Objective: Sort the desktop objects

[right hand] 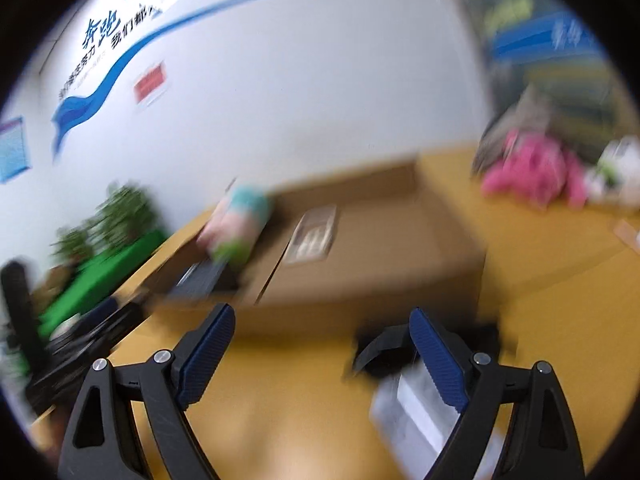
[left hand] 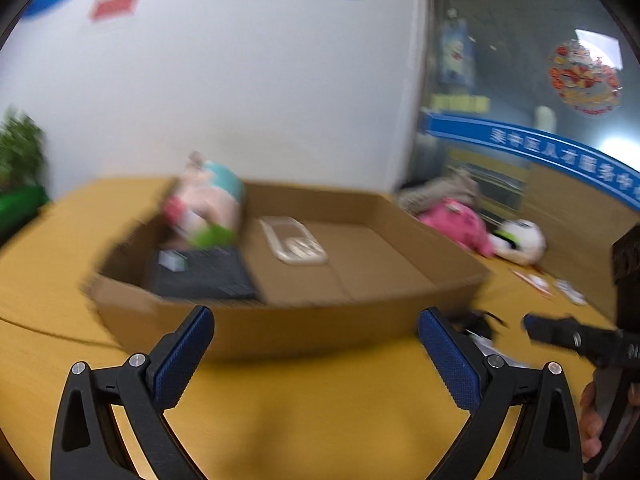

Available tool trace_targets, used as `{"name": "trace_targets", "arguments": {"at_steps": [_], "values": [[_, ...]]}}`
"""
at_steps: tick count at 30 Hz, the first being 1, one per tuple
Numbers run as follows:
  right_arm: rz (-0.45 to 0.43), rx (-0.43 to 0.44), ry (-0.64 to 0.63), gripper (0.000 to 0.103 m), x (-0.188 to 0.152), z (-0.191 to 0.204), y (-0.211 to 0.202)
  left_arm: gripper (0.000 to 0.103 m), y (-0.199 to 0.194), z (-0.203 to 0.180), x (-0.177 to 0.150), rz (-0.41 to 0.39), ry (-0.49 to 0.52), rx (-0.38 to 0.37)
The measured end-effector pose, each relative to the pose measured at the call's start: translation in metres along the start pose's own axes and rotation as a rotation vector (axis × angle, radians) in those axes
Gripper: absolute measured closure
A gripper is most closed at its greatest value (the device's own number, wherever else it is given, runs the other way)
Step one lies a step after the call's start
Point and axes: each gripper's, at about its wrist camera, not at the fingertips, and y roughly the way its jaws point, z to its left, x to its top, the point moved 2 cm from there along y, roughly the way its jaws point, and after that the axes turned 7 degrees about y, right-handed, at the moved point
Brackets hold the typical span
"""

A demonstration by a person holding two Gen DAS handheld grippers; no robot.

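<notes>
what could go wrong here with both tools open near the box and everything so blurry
The left tool and right tool are both open and empty, close to the cardboard box; judging by the blur, a fast sweep might shove its front wall. The right tool's finger sits by a white packet and black item, which it could knock aside.

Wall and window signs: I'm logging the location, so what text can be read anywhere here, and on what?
"奔跑": large blue characters on the wall slogan, right wrist view.
Smaller line beside it, starting "我们都": rest blurred.
Small grey line below it: unreadable.
Blue banner on the window: white Chinese characters, too blurred to quote surely.
Red wall sign, round window sticker, cards on the table: unreadable.
</notes>
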Motion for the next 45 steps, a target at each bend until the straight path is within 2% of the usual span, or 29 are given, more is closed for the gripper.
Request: {"name": "trace_targets", "arguments": {"at_steps": [2,4,6,8,11,12,15,18,21,24,25,27,29,30,31,34,39,45], "values": [[0.076,0.019,0.002,0.014,-0.013,-0.016,-0.014,0.0,0.016,-0.014,-0.006,0.083,-0.029,-0.131],[0.137,-0.082,-0.035,0.014,-0.021,-0.032,-0.018,0.0,0.027,-0.031,-0.014,0.161,-0.048,-0.23],[0.18,-0.228,-0.07,0.014,-0.027,-0.05,-0.015,0.0,0.036,-0.047,-0.022,0.222,-0.053,-0.287],[0.22,-0.278,-0.071,0.014,-0.03,-0.064,-0.01,0.0,0.041,-0.064,-0.027,0.269,-0.021,-0.316],[0.252,-0.213,-0.09,0.014,-0.032,-0.062,0.0,0.0,0.045,-0.081,-0.034,0.318,0.03,-0.328],[0.274,-0.217,-0.115,0.014,-0.035,-0.058,0.008,0.0,0.048,-0.083,-0.036,0.336,0.035,-0.332],[0.328,-0.296,-0.225,0.016,-0.048,-0.04,0.027,0.0,0.052,-0.079,-0.037,0.354,0.015,-0.335],[0.366,-0.223,-0.296,0.02,-0.059,-0.02,0.028,0.0,0.053,-0.072,-0.039,0.363,-0.03,-0.353],[0.384,-0.214,-0.335,0.03,-0.072,-0.001,0.026,0.0,0.054,-0.068,-0.04,0.377,-0.068,-0.393],[0.374,-0.206,-0.328,0.046,-0.077,0.008,0.024,0.0,0.057,-0.067,-0.043,0.4,-0.115,-0.468],[0.373,-0.201,-0.322,0.048,-0.078,0.01,0.023,0.0,0.058,-0.068,-0.045,0.415,-0.136,-0.505],[0.366,-0.188,-0.286,0.047,-0.078,0.007,0.021,0.0,0.06,-0.07,-0.048,0.439,-0.164,-0.557],[0.363,-0.18,-0.243,0.041,-0.075,0.005,0.02,0.0,0.06,-0.072,-0.05,0.456,-0.189,-0.601],[0.368,-0.183,-0.218,0.026,-0.073,0.004,0.021,0.0,0.06,-0.073,-0.05,0.461,-0.202,-0.622],[0.372,-0.191,-0.207,0.02,-0.07,0.003,0.025,0.0,0.062,-0.075,-0.05,0.465,-0.207,-0.633],[0.369,-0.214,-0.224,0.018,-0.064,0.001,0.033,0.0,0.066,-0.08,-0.047,0.489,-0.213,-0.637],[0.369,-0.128,-0.193,0.017,-0.053,-0.003,0.044,0.001,0.073,-0.096,-0.046,0.517,-0.213,-0.668],[0.367,-0.057,-0.156,0.018,-0.059,0.002,0.042,0.002,0.06,-0.096,-0.05,0.534,-0.218,-0.645]]}}
